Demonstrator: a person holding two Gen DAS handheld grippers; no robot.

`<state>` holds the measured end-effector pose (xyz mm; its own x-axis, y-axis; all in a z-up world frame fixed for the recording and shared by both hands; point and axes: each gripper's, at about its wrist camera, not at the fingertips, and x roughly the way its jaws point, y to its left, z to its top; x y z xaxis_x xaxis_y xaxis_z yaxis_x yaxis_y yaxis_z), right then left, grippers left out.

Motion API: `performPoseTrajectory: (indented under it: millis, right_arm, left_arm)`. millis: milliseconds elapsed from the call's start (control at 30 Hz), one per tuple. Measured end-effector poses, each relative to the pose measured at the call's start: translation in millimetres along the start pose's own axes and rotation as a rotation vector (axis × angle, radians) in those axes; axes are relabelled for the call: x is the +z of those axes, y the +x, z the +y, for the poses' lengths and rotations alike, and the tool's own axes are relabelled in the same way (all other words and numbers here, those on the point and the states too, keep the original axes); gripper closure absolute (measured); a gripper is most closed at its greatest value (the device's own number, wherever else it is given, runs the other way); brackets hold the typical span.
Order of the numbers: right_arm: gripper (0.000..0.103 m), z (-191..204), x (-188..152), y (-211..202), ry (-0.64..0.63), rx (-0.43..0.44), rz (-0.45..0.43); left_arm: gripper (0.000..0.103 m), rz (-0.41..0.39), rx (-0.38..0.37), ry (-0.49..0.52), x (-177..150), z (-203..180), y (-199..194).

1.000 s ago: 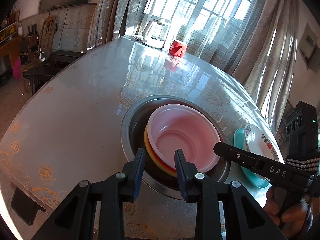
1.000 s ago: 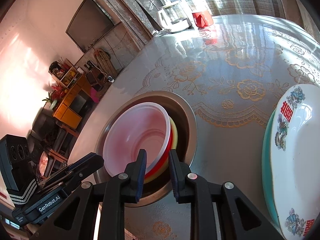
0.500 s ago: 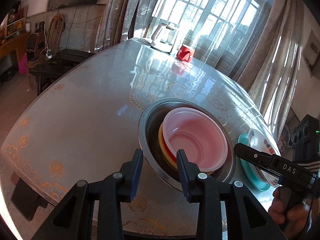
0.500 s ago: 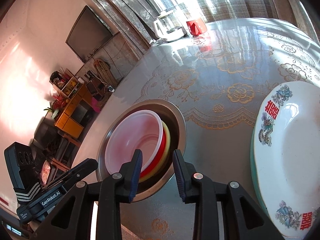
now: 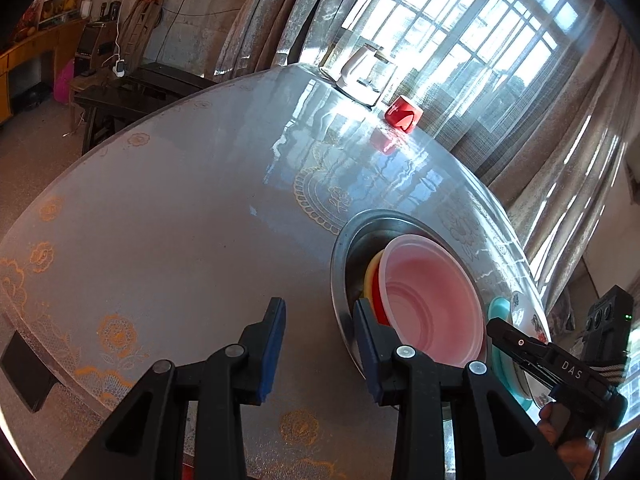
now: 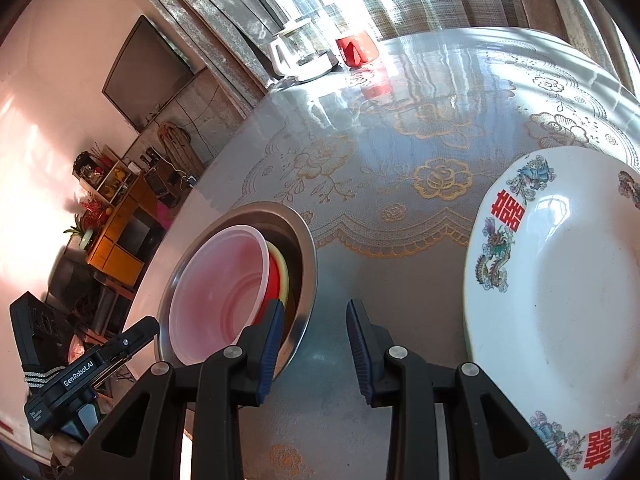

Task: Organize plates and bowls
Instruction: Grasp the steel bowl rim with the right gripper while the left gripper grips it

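Three plastic bowls [image 5: 430, 304] nest in one steel basin [image 6: 306, 276]; two plates [image 6: 560, 280] stacked; both tools narrowly parted, empty.

Two handheld black plastic grippers. The left gripper [image 5: 319, 344] and right gripper [image 6: 315, 344] each have angular black arms, silver pivot screws and blue ribbed pads on the inner finger faces. White lettering marks their sides; striped straps wrap the camera blocks behind.

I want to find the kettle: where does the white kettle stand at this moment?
In both wrist views the white kettle stands at the table's far edge by the window, directly left of the red cup.
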<state>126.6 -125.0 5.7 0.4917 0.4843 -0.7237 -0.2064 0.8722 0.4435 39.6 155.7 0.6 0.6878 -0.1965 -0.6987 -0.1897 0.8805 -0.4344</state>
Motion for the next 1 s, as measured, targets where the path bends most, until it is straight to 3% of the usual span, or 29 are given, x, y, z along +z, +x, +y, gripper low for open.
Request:
performPoseTrajectory:
  millis: [233,333,500,633,1000]
  right_arm:
    - [0.078,7.6,-0.2,9.2,-0.059,-0.037,0.029]
    - [0.079,11.3,-1.1,16.5,-0.081,-0.036,0.046]
    - [0.082,12.9,-0.1,19.1,-0.1,-0.032,0.055]
    - [0.087,10.5,0.4,18.6,-0.079,0.007,0.064]
    - [0.086,6.8,-1.4,6.2,-0.051,0.047,0.044]
  left_arm:
    - [0.07,-0.007,0.026,0.065,4.6,-8.7,16.4]
    - [0.077,0.022,0.003,0.076,2.7,-8.8,25.2]
    - [0.089,0.003,-0.017,0.115,1.3,-14.3,22.7]
    - [0.089,0.002,-0.032,0.107,2.5,-11.8,21.6]
    - [0.087,0.0,-0.058,0.109,-1.6,-16.1,12.7]
